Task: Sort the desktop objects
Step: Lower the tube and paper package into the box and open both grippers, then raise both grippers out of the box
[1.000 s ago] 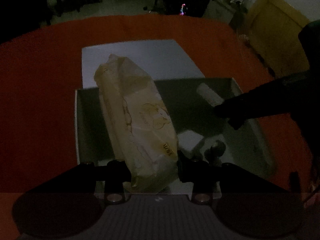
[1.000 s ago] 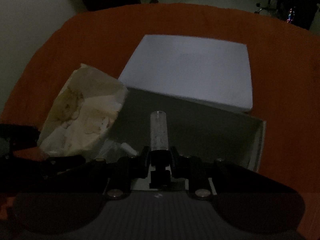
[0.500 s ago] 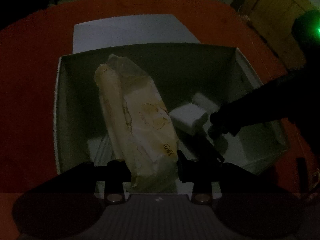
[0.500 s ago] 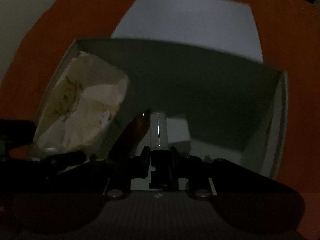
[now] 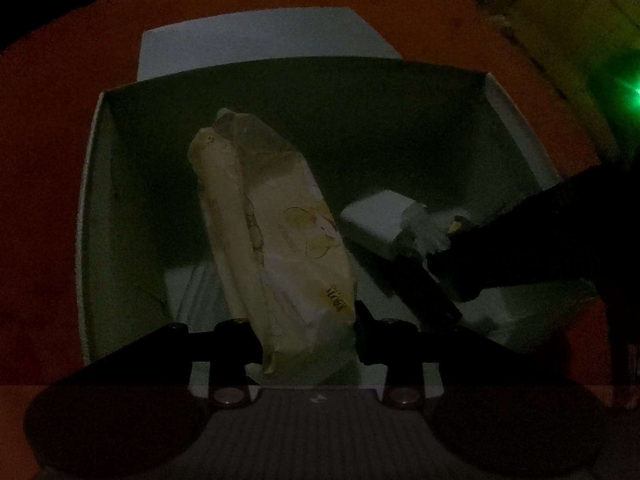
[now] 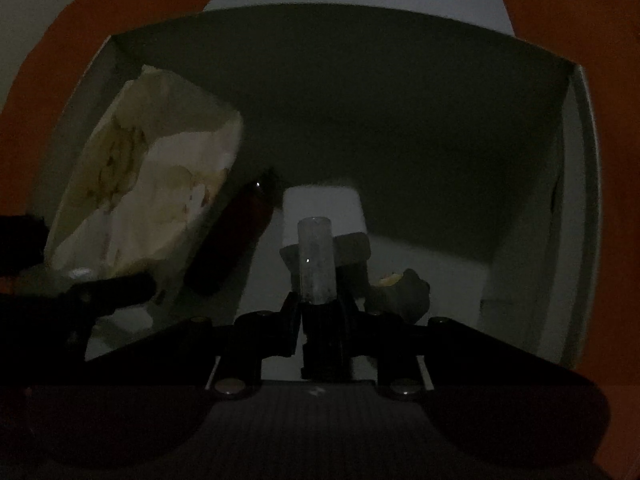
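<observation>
The scene is dim. My left gripper [image 5: 308, 336] is shut on a cream pack of wipes [image 5: 276, 240], which hangs inside the open white box [image 5: 92, 200]. My right gripper [image 6: 320, 312] is shut on a small clear tube with a dark end [image 6: 315, 264], held low in the same box [image 6: 580, 200]. In the right wrist view the wipes pack [image 6: 140, 200] shows at the left. In the left wrist view the right gripper [image 5: 440, 240] reaches in from the right with the tube [image 5: 424, 228] at its tip.
A white block [image 5: 376, 220] [image 6: 324, 208], a dark red cylinder [image 6: 236, 236] and a small dark lump [image 6: 404, 288] lie on the box floor. The white lid [image 5: 260, 36] lies behind the box on the orange table [image 5: 40, 160].
Both grippers have sunk from above the box rim to inside the box, still holding the wipes pack and the tube. The box walls now fill both views.
</observation>
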`<state>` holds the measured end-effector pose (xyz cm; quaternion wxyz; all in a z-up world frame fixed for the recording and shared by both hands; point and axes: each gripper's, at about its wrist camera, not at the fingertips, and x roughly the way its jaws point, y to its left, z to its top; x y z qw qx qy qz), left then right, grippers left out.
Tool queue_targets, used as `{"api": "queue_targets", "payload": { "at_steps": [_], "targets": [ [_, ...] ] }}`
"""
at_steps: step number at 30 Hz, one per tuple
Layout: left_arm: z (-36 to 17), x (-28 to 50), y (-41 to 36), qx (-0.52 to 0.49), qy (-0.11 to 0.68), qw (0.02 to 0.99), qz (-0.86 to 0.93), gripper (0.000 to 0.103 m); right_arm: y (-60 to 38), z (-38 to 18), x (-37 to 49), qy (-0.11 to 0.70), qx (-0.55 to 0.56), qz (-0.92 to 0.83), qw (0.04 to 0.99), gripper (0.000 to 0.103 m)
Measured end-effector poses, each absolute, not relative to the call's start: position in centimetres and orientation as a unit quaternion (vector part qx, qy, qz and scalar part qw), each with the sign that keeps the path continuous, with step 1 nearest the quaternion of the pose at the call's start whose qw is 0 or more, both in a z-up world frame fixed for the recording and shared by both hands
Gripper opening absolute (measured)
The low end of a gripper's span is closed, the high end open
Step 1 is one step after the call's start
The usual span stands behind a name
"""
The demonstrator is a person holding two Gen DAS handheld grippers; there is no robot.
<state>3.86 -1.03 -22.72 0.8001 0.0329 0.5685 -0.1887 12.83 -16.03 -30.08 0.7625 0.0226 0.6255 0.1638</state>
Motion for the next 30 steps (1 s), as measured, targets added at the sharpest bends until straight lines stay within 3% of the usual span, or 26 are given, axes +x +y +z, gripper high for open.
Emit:
{"api": "queue_targets", "payload": {
  "at_steps": [14, 16, 22, 30],
  "targets": [
    [-24.7, 3.9, -1.6, 0.048, 0.585, 0.79, -0.176, 0.035, -15.1, -32.3, 14.1, 0.643, 0.013, 0.152, 0.75, 0.024],
    [-24.7, 3.7, -1.5, 0.044, 0.582, 0.794, -0.172, 0.038, -14.8, -32.4, 14.0, 0.648, 0.017, 0.15, 0.747, 0.031],
    [-24.3, 3.2, -1.3, 0.038, 0.579, 0.796, -0.171, 0.045, -14.6, -32.1, 14.9, 0.649, 0.024, 0.154, 0.744, 0.037],
    [-22.1, 3.6, -1.0, 0.02, 0.575, 0.799, -0.174, 0.045, -14.5, -29.0, 16.7, 0.625, 0.033, 0.17, 0.762, 0.038]
  ]
}}
